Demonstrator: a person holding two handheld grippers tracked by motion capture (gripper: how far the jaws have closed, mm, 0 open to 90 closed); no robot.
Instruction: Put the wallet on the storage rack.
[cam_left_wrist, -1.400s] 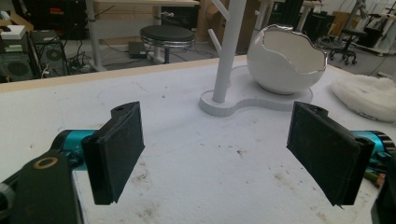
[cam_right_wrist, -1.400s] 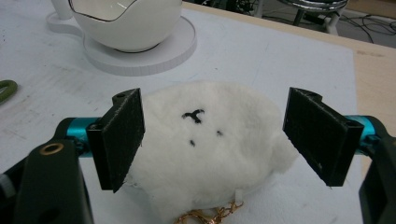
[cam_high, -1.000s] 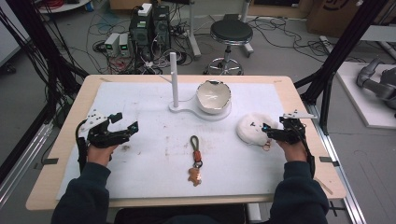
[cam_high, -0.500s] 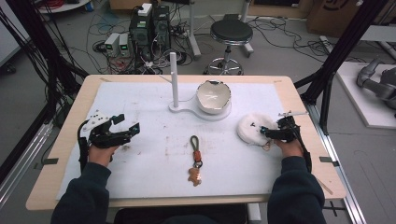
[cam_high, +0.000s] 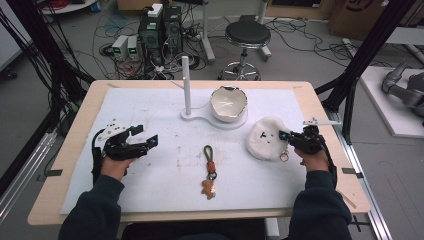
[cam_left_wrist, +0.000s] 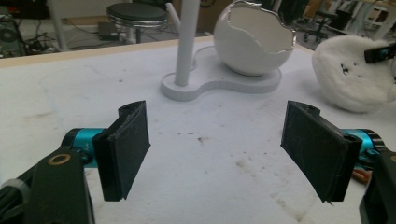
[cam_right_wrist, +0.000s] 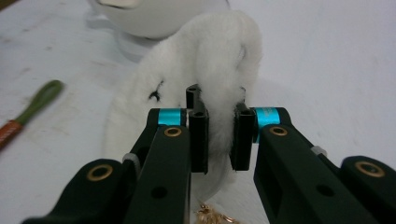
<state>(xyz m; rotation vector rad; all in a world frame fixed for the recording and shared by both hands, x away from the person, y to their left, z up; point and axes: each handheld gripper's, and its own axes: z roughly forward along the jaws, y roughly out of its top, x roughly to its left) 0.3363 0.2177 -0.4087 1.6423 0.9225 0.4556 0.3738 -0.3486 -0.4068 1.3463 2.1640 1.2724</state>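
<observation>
White fluffy plush keychain (cam_high: 266, 138), black face marks, gold ring, edge pinched, right of egg-shaped bowl (cam_high: 228, 104).

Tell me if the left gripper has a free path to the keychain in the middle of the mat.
Probably yes: the left gripper is open and empty, with bare mat between it and the keychain.

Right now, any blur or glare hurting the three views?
High view: even light, soft, no glare. Left gripper view: tongs and white stand sharp, stool behind soft. Right gripper view: plush toy pinched close in the right tongs, its bright fur loses detail; cord keychain blurred.
</observation>
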